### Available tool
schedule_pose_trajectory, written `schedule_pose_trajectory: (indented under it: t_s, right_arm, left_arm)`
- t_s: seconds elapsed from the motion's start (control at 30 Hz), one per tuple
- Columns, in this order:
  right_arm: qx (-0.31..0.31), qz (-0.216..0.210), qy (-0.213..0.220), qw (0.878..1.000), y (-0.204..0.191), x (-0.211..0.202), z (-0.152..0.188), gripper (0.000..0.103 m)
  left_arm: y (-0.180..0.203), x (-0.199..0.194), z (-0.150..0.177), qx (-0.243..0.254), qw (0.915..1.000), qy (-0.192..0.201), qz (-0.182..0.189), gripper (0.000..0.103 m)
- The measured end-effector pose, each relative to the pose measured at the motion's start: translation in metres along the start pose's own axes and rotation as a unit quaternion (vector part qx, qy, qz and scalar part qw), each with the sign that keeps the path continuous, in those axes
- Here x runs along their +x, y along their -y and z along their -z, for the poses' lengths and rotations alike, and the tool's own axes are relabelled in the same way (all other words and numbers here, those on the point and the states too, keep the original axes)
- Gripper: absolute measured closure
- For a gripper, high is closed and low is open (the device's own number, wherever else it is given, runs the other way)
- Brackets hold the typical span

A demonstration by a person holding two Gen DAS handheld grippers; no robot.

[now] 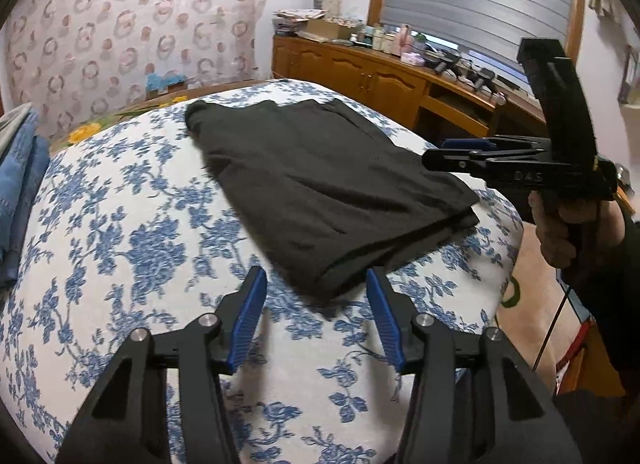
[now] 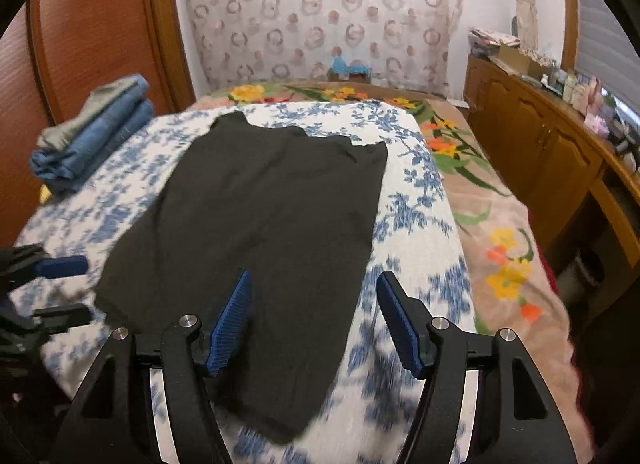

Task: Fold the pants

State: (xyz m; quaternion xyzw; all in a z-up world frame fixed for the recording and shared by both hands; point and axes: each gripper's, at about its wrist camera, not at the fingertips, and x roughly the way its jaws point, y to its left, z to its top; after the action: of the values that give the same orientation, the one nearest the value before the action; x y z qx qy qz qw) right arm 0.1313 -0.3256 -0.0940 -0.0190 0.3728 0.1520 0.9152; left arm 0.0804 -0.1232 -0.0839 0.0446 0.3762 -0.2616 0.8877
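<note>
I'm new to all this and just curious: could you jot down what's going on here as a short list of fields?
garment: black pants, folded flat, on the floral sheet
left gripper: open, empty, just short of the pants' near edge
right gripper: open, empty, over the pants' edge
side pile: folded blue clothes by the headboard
background: wooden dresser, cluttered top

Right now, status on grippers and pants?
Left gripper open, empty. Right gripper open, empty. Black pants folded flat on bedspread. Nothing in the way.
</note>
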Motion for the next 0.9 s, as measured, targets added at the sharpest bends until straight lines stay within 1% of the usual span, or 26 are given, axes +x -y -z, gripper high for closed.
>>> schedule_pose_trajectory:
  t_s: [0.07, 0.17, 0.3, 0.4, 0.43, 0.47, 0.5, 0.57, 0.67, 0.77, 0.9]
  right_arm:
    - [0.008, -0.002, 0.001, 1.0, 0.001, -0.006, 0.006, 0.039]
    - [0.019, -0.004, 0.005, 1.0, 0.002, -0.014, 0.015, 0.039]
    - [0.021, 0.007, 0.008, 1.0, 0.001, -0.02, 0.025, 0.039]
    - [0.027, 0.004, 0.008, 1.0, 0.002, -0.022, 0.029, 0.039]
    - [0.03, 0.003, 0.008, 1.0, 0.003, -0.022, 0.031, 0.039]
    - [0.033, 0.001, 0.008, 0.999, 0.004, -0.023, 0.032, 0.039]
    - [0.036, -0.001, 0.009, 0.999, 0.005, -0.023, 0.033, 0.04]
    - [0.041, -0.006, 0.01, 0.999, 0.006, -0.024, 0.035, 0.042]
    - [0.043, -0.012, 0.009, 0.999, 0.005, -0.025, 0.038, 0.047]
    - [0.042, -0.016, 0.01, 0.999, 0.002, -0.026, 0.039, 0.052]
    - [0.041, -0.024, 0.011, 0.999, -0.004, -0.026, 0.037, 0.056]
  left_arm:
    - [0.002, 0.004, -0.001, 0.006, 1.0, -0.005, -0.002, 0.06]
    - [0.003, 0.01, -0.005, 0.013, 0.9998, -0.013, -0.008, 0.064]
    - [0.003, 0.017, -0.01, 0.017, 0.9996, -0.017, -0.011, 0.066]
    - [0.005, 0.022, -0.013, 0.022, 0.9995, -0.02, -0.014, 0.066]
    - [0.006, 0.023, -0.013, 0.024, 0.9994, -0.019, -0.016, 0.069]
    - [0.006, 0.023, -0.013, 0.026, 0.9994, -0.017, -0.017, 0.076]
    - [0.007, 0.022, -0.013, 0.026, 0.9994, -0.015, -0.017, 0.078]
    - [0.007, 0.018, -0.012, 0.025, 0.9995, -0.006, -0.019, 0.087]
    - [0.005, 0.008, -0.011, 0.016, 0.9998, 0.007, -0.013, 0.089]
    - [0.002, 0.006, -0.007, 0.013, 0.9998, 0.005, -0.015, 0.089]
    - [-0.002, 0.007, -0.003, 0.0, 0.9999, 0.002, -0.01, 0.089]
